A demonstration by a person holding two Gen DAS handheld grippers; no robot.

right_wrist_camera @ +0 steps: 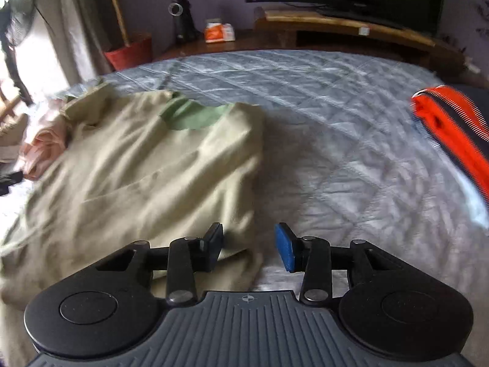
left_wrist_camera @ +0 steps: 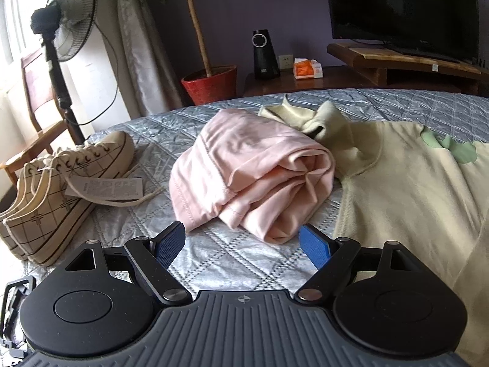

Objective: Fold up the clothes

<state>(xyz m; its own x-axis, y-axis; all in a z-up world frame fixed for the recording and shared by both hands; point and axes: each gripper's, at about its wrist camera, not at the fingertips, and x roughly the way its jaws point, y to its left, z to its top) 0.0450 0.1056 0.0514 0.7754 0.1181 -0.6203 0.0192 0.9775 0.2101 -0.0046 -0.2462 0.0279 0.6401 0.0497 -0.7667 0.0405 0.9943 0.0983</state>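
Observation:
A pale yellow shirt with a green collar [left_wrist_camera: 406, 189] [right_wrist_camera: 146, 171] lies spread on the grey quilted bed [left_wrist_camera: 220, 250] [right_wrist_camera: 336, 140]. Left of it sits a crumpled pink garment [left_wrist_camera: 250, 171] [right_wrist_camera: 42, 146]. My left gripper [left_wrist_camera: 243, 238] is open wide just in front of the pink garment's near edge, with nothing between its blue pads. My right gripper [right_wrist_camera: 249, 244] is open over the shirt's right lower edge; the cloth lies under and beside its left finger [right_wrist_camera: 214, 244], not pinched.
A pair of checked canvas sneakers [left_wrist_camera: 58, 195] with a paper tag lies on the bed's left side. An orange and black striped item [right_wrist_camera: 452, 128] sits at the bed's right edge. Beyond the bed are a fan [left_wrist_camera: 67, 24], potted plant [left_wrist_camera: 211, 85] and TV stand [left_wrist_camera: 406, 61].

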